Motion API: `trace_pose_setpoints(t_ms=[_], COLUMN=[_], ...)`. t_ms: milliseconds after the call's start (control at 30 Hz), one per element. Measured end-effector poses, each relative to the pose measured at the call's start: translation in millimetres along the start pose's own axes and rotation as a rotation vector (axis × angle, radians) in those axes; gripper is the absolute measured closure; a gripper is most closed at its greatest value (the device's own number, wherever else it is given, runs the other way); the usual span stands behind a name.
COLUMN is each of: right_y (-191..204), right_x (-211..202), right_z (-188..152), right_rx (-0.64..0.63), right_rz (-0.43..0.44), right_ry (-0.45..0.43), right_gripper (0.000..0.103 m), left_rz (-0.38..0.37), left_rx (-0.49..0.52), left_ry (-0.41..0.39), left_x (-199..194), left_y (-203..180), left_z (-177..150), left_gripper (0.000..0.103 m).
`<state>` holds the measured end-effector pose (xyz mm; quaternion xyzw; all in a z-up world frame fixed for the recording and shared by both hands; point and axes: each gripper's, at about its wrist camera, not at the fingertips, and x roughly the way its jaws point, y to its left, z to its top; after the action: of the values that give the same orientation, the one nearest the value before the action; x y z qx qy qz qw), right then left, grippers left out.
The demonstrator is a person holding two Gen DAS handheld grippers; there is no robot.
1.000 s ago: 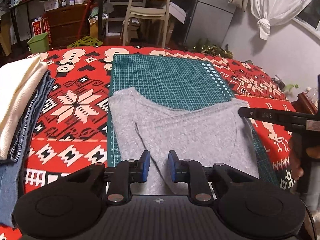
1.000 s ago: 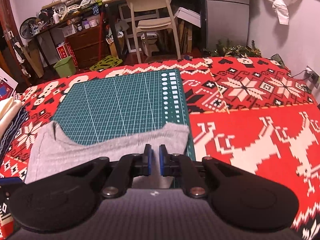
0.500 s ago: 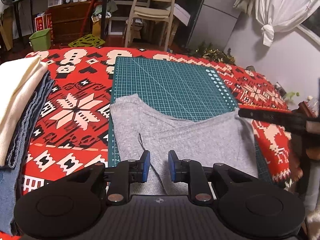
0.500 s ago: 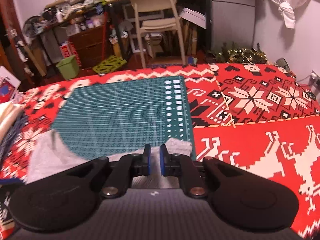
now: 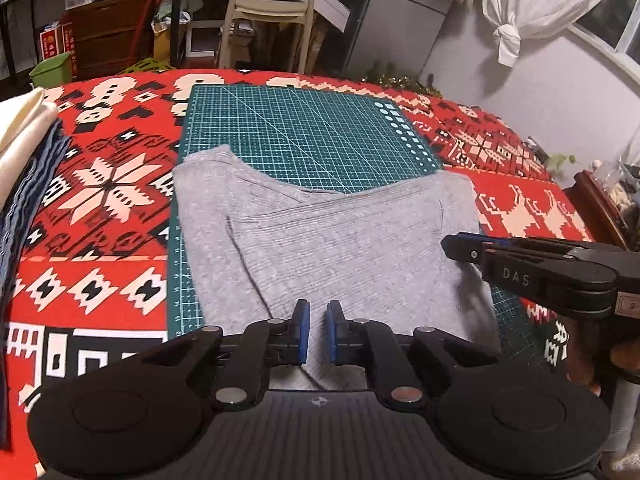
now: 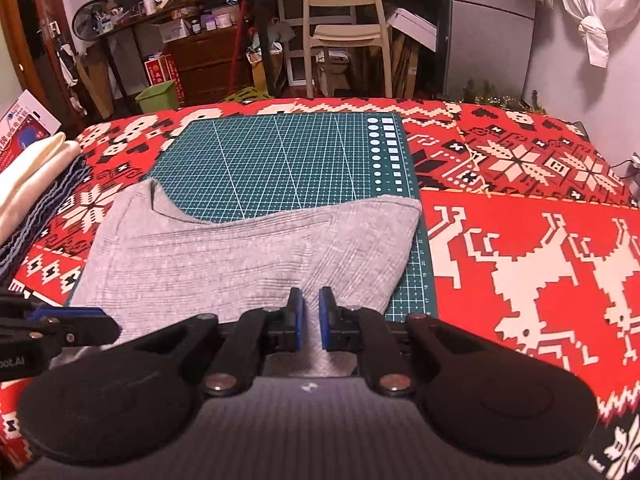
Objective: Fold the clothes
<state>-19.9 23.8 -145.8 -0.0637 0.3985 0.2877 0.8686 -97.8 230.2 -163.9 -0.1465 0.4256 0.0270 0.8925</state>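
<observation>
A green cutting mat (image 5: pixel 296 136) is laid on a counter covered by a red patterned cloth (image 6: pixel 520 240), and it serves as the landmark here. Left of the mat, at the counter's edge, a stack of folded textiles (image 5: pixel 24 152) is seen, cream pieces on top of blue ones. Beyond the mat's far edge a pale chair (image 6: pixel 340 28) is stood on the floor, with a green bin (image 6: pixel 158 96) and cluttered shelves further left, and a knotted white curtain (image 5: pixel 520 12) is hung at the right.

The grey ribbed garment (image 5: pixel 320 240) is spread flat over the near half of the mat, its left edge lapping just past the mat's left border onto the red cloth. Its far edge is dipped in a shallow curve, with a raised corner at the left and another at the right. A fold line is seen running diagonally from the left corner down toward the near edge, so the fabric is doubled there. Fine horizontal ribs are visible across the surface.

The left hand-held gripper (image 5: pixel 317 338) is held over the garment's near edge, its blue pads parted by a narrow gap with nothing clamped between them. The right hand-held gripper (image 6: pixel 310 322) is held over the near right part of the garment, likewise slightly parted and empty; in the left wrist view it (image 5: pixel 452 246) is seen from the side above the garment's right edge. Nothing is placed on the bare far half of the mat.
</observation>
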Motion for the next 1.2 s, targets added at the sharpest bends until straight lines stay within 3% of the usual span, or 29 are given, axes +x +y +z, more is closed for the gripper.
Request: trace_pose_setpoints(t_ms=[167, 333, 467, 600, 800, 867, 900, 1000, 1200], right_y=[11.5, 22.2, 23.3, 21.6, 10.2, 6.4, 5.8, 6.8, 6.7], right_x=[-31.7, -49.1, -54.7, -60.8, -71.8, -75.6, -78.1, -83.0, -71.7], right_z=[-5.8, -20.9, -34.6, -44.1, -48.7, -50.1, -51.3, -58.5, -71.6], right_rx=[-0.02, -0.049, -0.013, -0.016, 0.013, 0.023, 0.02, -0.008, -0.014], right_rz=[0.052, 0.08, 0.1, 0.106, 0.102, 0.104, 0.105, 0.131, 0.102], right_ry=[-0.024, -0.011, 0.014, 0.015, 0.009, 0.009, 0.008, 0.025, 0.095], right_gripper=[0.092, 0.092, 0.092, 0.092, 0.092, 0.092, 0.092, 0.092, 0.092], left_rz=[-0.01, -0.071, -0.059, -0.088, -0.06, -0.044, -0.034, -0.013, 0.015], left_rx=[-0.029, -0.043, -0.017, 0.003, 0.068, 0.073, 0.082, 0.116, 0.217], left_ry=[-0.022, 0.012, 0.045, 0.026, 0.064, 0.083, 0.072, 0.029, -0.033], left_x=[-23.8, -37.6, -37.0, -41.3, -26.8, -20.4, -20.7, -24.7, -46.3], left_y=[14.5, 19.0, 8.3, -4.4, -18.2, -19.7, -21.5, -26.7, -31.5], left_z=[-5.0, -21.8, -33.9, -37.4, -37.8, -38.1, -38.5, -39.8, -42.0], left_gripper=[0.094, 0.094, 0.094, 0.072, 0.07, 0.078, 0.088, 0.101, 0.101])
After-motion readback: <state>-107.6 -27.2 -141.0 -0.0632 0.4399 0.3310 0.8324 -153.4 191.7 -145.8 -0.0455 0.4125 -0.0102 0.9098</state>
